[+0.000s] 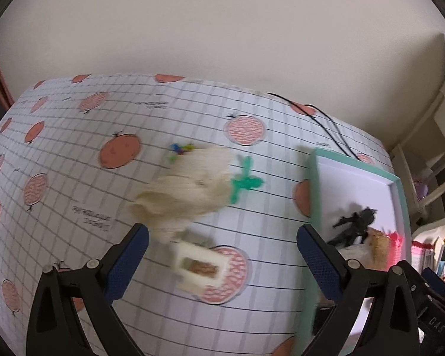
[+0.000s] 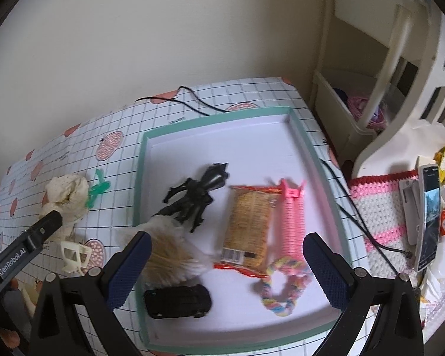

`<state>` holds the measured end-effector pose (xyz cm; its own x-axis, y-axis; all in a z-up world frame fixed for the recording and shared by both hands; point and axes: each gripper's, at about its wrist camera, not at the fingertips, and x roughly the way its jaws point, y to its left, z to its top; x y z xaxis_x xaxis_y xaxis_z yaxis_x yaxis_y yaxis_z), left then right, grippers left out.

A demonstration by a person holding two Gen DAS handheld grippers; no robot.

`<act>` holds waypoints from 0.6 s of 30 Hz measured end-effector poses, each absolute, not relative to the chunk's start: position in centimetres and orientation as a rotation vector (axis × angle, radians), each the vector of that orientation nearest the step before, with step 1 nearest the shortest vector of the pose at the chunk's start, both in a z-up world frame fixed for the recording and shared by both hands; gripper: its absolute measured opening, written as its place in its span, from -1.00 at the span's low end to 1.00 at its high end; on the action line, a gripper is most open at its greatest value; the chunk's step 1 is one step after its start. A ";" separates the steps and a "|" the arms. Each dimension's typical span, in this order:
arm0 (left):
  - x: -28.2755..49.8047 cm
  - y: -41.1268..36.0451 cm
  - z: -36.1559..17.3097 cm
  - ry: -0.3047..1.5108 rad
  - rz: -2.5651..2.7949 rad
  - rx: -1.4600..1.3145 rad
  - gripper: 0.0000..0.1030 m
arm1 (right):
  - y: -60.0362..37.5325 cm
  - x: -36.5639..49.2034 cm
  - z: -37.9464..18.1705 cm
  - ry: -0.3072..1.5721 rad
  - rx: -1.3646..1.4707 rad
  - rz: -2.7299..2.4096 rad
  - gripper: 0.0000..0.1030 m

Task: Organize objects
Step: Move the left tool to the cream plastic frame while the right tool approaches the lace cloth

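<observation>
Cream crumpled cloth (image 1: 182,190); blurred

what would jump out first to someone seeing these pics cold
The mint-rimmed tray holds a jumble: a black toy figure, a snack packet, a pink spiral hair clip and a black toy car. Left of it, on the fruit-print tablecloth, lie a crumpled cream cloth and a green plastic piece.

The table (image 2: 192,101) has a grid-print cloth with orange fruit on it. Sitting on it: a mint-rimmed tray (image 2: 299,136), crumpled cream cloth (image 2: 66,190), green plastic figure (image 2: 98,191), cream clip (image 2: 74,256), black cable (image 2: 192,102).
</observation>
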<state>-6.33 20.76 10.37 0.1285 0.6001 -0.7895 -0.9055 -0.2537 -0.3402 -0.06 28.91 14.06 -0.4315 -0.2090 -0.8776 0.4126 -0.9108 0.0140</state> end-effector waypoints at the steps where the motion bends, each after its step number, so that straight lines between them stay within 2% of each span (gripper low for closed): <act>1: -7.2 20.6 10.2 0.375 1.503 -1.099 0.94 | 28.5 0.1 14.0 0.289 1.406 -2.358 1.00; 10: -11.5 19.6 8.8 0.367 1.556 -1.150 0.94 | 25.0 1.8 13.3 0.334 1.387 -2.299 1.00; 18: -10.3 19.9 7.2 0.432 1.450 -1.152 0.94 | 23.1 2.8 12.6 0.347 1.375 -2.282 1.00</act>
